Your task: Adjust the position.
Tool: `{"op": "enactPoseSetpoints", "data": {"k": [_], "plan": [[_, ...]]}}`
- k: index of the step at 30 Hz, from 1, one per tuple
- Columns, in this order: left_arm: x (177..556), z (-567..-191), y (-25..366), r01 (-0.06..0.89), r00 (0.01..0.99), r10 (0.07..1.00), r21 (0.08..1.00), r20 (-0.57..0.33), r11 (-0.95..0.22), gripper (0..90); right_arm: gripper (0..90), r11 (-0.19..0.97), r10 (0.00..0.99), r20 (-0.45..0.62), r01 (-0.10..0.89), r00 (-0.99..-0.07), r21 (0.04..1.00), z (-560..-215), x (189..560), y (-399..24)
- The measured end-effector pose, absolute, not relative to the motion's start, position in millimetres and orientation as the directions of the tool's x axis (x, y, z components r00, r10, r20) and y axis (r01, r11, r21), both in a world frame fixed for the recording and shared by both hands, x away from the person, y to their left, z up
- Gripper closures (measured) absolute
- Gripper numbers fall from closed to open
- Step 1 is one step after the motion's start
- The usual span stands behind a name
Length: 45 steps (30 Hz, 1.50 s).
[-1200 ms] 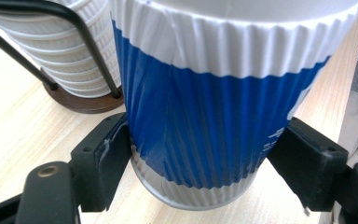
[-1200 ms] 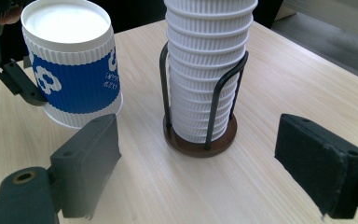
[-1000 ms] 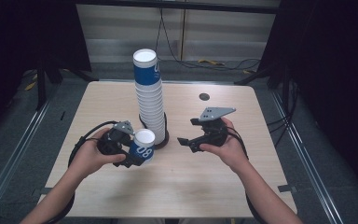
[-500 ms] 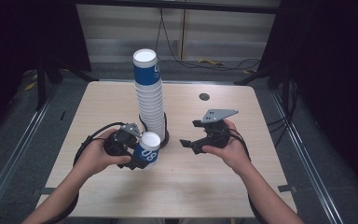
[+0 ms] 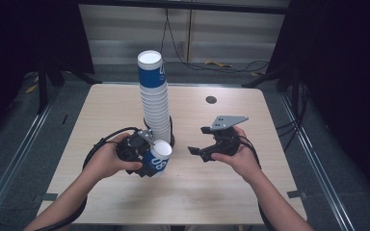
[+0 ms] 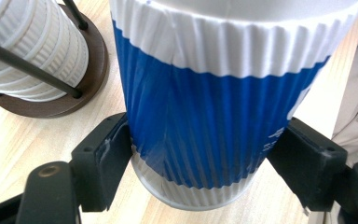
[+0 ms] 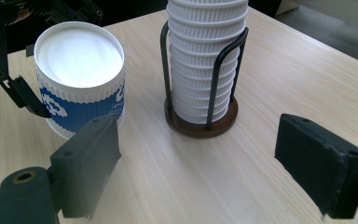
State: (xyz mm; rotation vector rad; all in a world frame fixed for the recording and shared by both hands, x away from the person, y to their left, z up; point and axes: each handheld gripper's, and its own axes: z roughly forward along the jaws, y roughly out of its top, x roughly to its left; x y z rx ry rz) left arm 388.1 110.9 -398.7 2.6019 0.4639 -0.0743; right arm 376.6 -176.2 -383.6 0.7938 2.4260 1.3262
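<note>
Even overhead light brightens the table against dark surroundings; both gripper views blur at their near edges.

A pale wooden table with rounded corners carries the things. Near its middle, a little toward the left edge, stands a round dark-brown wooden base with thin black upright rods; it holds a tall stack of ribbed paper cups, white lower down and blue-banded at the top, which leans slightly toward the left edge. Toward the far edge, right of the middle, a small dark round disc sits flat in the tabletop. Just beside the base, on its near side, a single blue-and-white ribbed cup is tilted; whether its bottom touches the wood cannot be told.
</note>
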Motion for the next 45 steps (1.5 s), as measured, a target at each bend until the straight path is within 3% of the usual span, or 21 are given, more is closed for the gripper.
{"op": "enactPoseSetpoints", "data": {"k": [26, 45], "plan": [[390, -395, 87, 0.260, 0.965, 0.238, 0.307, -0.106, -0.916, 23.4, 13.7, 0.446, 0.523, 0.064, 0.337, -0.850, 0.829, -391, 371, -180], [396, -392, 74, 0.243, 0.970, 0.225, 0.290, -0.093, -0.926, 23.4, 13.7, 0.483, 0.445, 0.062, 0.298, -0.893, 0.823, -396, 368, -168]]}}
